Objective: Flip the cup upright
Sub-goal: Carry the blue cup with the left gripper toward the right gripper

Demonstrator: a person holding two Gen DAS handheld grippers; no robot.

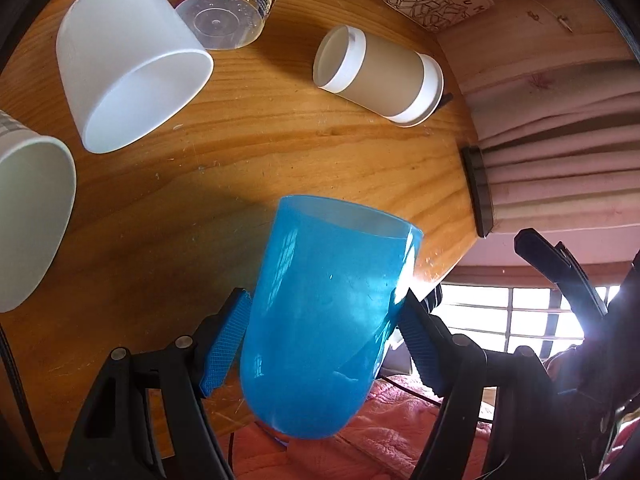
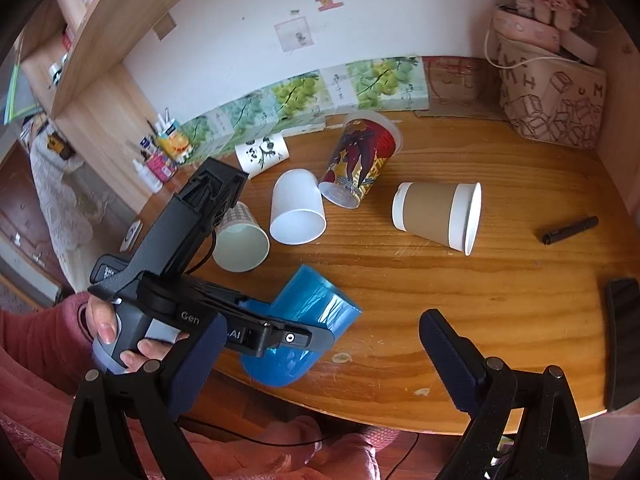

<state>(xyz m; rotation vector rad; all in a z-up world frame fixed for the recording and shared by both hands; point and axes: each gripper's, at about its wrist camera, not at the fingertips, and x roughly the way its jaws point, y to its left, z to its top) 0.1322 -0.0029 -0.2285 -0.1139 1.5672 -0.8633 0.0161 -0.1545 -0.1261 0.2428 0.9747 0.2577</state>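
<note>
In the left wrist view the left gripper point(image 1: 320, 336) pinches the blue cup point(image 1: 320, 320), one blue pad point(image 1: 226, 340) pressed on each side of its wall. The cup is tilted, its rounded base toward the camera and its open mouth pointing away over the near edge of the wooden table point(image 1: 260, 152). Farther off lie a white cup point(image 1: 128, 60) on its side at the left, a brown cup point(image 1: 380, 72) on its side at the right, and a clear printed cup point(image 1: 228, 12) at the far edge; part of a grey cup point(image 1: 28, 216) shows at the left. In the right wrist view the right gripper point(image 2: 324, 360) hovers over the near table edge with its fingers spread wide and nothing between them. The left gripper point(image 2: 280, 336) comes in from the left, held by a hand point(image 2: 116, 336), and clamps the blue cup point(image 2: 316, 304) at the near edge of the table point(image 2: 480, 280). Beyond it the grey cup point(image 2: 240, 236), white cup point(image 2: 298, 208), printed cup point(image 2: 360, 160) and brown cup point(image 2: 438, 212) all lie on their sides. A dark pen point(image 2: 570, 230) lies far right.
</note>
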